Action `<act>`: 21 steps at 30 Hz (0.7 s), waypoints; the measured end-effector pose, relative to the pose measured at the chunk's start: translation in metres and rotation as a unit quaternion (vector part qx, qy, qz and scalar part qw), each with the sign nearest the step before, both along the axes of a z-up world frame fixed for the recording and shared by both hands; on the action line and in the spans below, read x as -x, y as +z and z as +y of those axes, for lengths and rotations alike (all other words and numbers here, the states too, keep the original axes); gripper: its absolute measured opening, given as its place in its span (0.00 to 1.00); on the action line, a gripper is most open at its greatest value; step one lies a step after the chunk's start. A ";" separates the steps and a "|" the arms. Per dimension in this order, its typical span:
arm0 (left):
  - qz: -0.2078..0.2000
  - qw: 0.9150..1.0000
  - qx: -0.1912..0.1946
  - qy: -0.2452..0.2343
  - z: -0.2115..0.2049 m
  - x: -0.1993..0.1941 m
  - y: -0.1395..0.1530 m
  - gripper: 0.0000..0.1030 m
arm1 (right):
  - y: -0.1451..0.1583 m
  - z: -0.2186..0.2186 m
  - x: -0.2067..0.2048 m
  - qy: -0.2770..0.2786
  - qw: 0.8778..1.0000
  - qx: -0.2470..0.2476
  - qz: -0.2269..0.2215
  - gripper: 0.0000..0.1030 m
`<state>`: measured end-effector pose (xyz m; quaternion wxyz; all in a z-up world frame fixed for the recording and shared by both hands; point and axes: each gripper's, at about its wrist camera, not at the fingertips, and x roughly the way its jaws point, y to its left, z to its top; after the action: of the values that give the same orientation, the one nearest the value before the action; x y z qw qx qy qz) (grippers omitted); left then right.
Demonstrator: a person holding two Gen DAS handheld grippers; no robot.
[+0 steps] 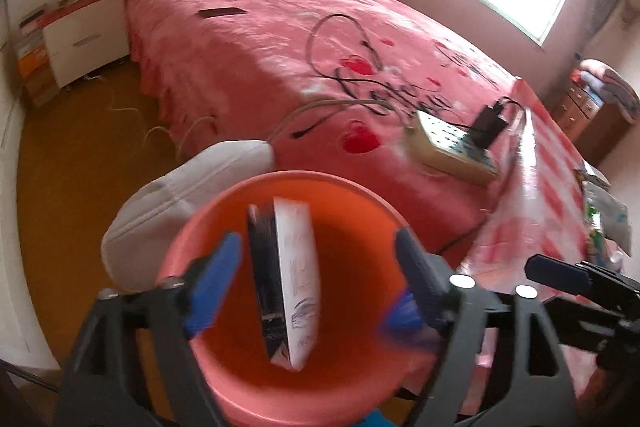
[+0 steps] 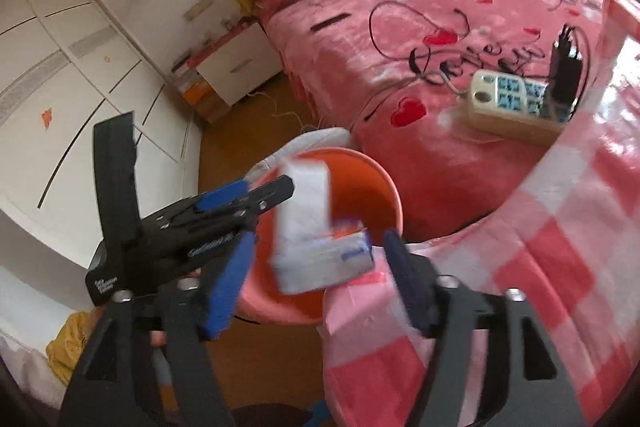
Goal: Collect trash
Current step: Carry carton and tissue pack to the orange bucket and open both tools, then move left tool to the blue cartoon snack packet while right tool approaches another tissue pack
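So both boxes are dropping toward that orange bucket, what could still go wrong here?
1. The white box sits between open jaws over the orange bucket; tumbling on edge, it might catch the rim.
2. The second box hangs near the bucket's edge beside the checkered cloth, so it may land outside.
3. Both grippers crowd the same opening and could knock together.

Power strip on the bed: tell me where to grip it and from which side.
Grip the power strip across its narrow width at the bare cream end near the cord, coming from above. It lies flat on the bedspread, and the black adapter plugged into the other end stands in the way there.
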<state>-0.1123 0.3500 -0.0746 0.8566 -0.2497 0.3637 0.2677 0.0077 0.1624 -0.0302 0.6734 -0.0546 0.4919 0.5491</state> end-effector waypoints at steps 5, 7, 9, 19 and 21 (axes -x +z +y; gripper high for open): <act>-0.049 0.999 -0.024 0.007 0.006 0.015 0.003 0.82 | 0.010 -0.034 -0.014 -0.062 0.998 -0.022 0.007 0.87; -0.064 0.998 -0.028 0.004 0.002 0.013 0.007 0.82 | 0.015 -0.051 -0.024 -0.095 0.995 -0.031 0.004 0.88; -0.080 0.996 -0.038 -0.006 -0.004 0.011 0.014 0.82 | 0.019 -0.071 -0.032 -0.128 0.990 -0.052 0.007 0.89; -0.072 0.987 -0.109 -0.093 -0.071 -0.019 0.052 0.82 | 0.034 -0.153 -0.042 -0.193 0.968 -0.158 -0.003 0.95; -0.057 0.984 -0.130 -0.111 -0.087 -0.026 0.059 0.82 | 0.035 -0.165 -0.042 -0.195 0.966 -0.170 -0.003 0.95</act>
<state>-0.0859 0.2628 -0.0154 0.9254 -0.1092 0.3021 0.2009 0.0498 -0.0031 0.0047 0.7684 0.1558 0.3903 0.4827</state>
